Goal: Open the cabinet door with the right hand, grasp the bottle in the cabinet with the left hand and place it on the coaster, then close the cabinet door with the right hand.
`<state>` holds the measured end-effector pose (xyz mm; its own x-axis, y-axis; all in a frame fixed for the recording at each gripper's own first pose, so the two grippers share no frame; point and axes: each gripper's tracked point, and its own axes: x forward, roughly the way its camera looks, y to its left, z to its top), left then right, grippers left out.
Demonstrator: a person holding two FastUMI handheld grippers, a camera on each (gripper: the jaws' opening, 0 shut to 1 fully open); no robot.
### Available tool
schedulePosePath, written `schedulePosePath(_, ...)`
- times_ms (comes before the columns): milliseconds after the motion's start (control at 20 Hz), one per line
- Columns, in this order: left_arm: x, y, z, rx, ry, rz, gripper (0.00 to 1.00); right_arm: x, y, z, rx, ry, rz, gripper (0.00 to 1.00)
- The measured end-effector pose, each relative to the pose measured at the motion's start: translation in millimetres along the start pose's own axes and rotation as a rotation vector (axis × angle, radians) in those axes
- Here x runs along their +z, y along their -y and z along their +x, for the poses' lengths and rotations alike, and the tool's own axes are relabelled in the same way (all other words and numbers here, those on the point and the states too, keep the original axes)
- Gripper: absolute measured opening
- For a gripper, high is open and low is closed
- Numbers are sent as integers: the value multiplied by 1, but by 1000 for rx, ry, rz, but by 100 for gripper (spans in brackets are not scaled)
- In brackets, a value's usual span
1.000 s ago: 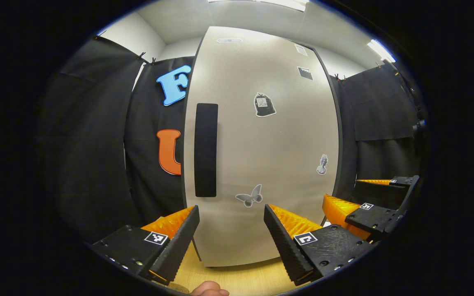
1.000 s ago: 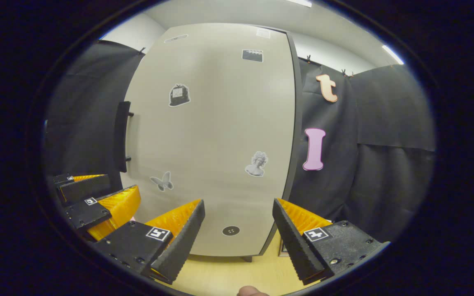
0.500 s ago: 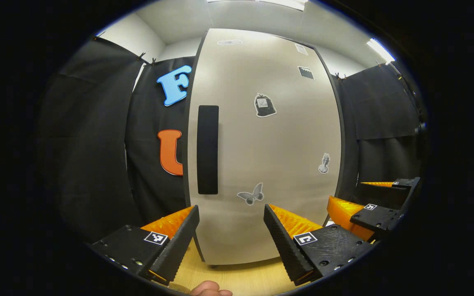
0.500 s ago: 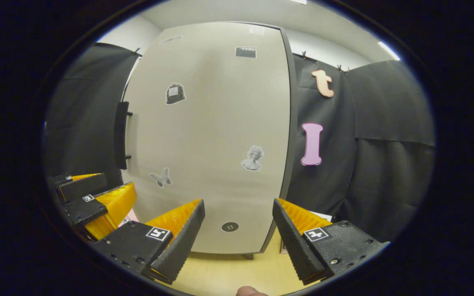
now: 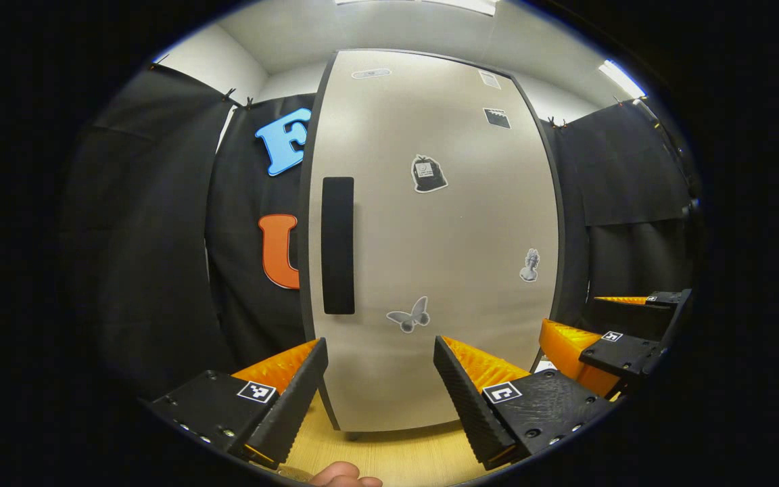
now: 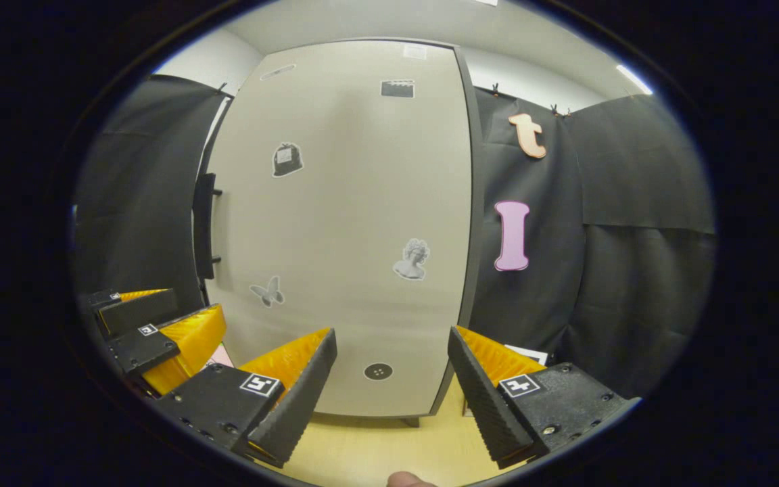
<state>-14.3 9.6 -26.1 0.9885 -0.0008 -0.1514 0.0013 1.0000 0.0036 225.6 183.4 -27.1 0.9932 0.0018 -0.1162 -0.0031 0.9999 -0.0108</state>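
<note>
The cabinet door (image 5: pixel 430 237) is the biggest thing here, a tall pale panel with a dark edge, shut flat against the cabinet and standing upright on a light wooden table (image 5: pixel 396 456); in the right gripper view the same door (image 6: pixel 342 230) stands just left of centre. Whatever is inside the cabinet is hidden behind the closed door, so the bottle cannot be located. A long black handle (image 5: pixel 338 245) runs vertically near the door's left edge in the left gripper view, and in the right gripper view it is seen side-on, standing off the panel on two short posts (image 6: pixel 204 225). The left gripper (image 5: pixel 379 382) sits low before the door with its two fingers spread wide and nothing between them, pointing at the lower part of the panel to the right of the handle. The right gripper (image 6: pixel 393 375) is likewise spread apart and empty, aimed at the door's lower right part; it also appears at the right edge of the left gripper view (image 5: pixel 609 341). Small grey stickers dot the door: a butterfly (image 5: pixel 408 314), a bust (image 6: pixel 412 260), a sack shape (image 5: pixel 428 174) and a round button-like mark (image 6: pixel 378 371) near the bottom.
</note>
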Motion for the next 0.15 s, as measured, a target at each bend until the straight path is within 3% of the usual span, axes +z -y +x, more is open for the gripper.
schedulePosePath(150,1,1,-1,-1,4,4,95,-1,1,0,2,-2,0,100)
